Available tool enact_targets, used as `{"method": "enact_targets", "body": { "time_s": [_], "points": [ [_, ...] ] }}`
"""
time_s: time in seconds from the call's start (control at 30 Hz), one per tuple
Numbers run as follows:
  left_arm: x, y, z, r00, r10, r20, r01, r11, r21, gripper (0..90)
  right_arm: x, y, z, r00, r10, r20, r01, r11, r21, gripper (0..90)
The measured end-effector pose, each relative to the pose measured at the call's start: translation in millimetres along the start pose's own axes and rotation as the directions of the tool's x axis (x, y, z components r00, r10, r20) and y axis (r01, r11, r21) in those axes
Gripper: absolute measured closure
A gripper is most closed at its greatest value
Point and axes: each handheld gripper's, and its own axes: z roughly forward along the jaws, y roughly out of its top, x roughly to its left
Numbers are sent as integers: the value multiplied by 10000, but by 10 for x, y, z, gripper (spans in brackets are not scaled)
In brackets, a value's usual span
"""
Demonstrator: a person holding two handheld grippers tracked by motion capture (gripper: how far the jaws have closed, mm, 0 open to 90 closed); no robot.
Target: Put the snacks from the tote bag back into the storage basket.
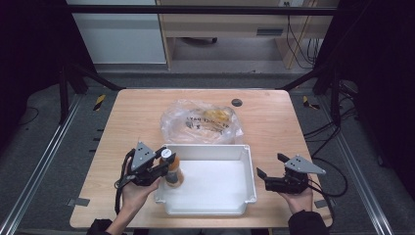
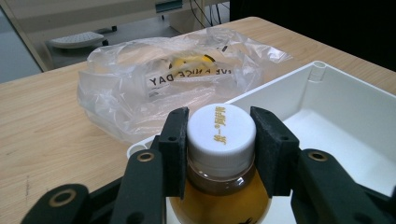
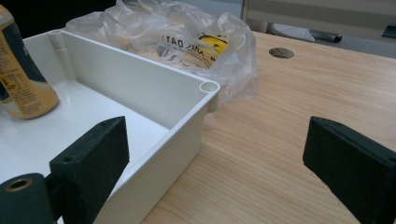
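The bottle's [image 2: 219, 186] lower body is cut off by the bottom edge of the left gripper view, and its neck is masked by the left gripper [image 2: 220, 149]. In the right gripper view its cap is cropped away. The plastic bag's [image 1: 201, 121] contents are blurred by crumpled film, its lettering only partly legible.

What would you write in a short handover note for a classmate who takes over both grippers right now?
Left gripper: shut on the cap of the orange drink bottle, which is upright at the left end of the white bin; from the right gripper view its base looks to be on the bin floor.
Right gripper: open, holding nothing, on the table just right of the bin.
Clear plastic bag: behind the bin, with something still inside.
Done: bottle in the bin.
Left: release it, then probably see to the bag.
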Motion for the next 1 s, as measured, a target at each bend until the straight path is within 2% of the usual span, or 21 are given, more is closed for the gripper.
{"method": "enact_targets", "body": {
  "time_s": [0.53,0.67,1.0],
  "points": [
    [-36,-56,3,10000,-48,2,48,9997,-257,584,4,-10,-7,10000,70,22,-70,10000,45,70],
    [-17,-68,-4,9997,-217,109,220,9993,-296,574,0,-15,-4,10000,85,30,-86,9999,107,69],
    [7,-36,-106,9995,-217,244,234,9971,-721,407,-15,-21,-14,9999,90,105,-91,9999,105,65]
  ]
}}
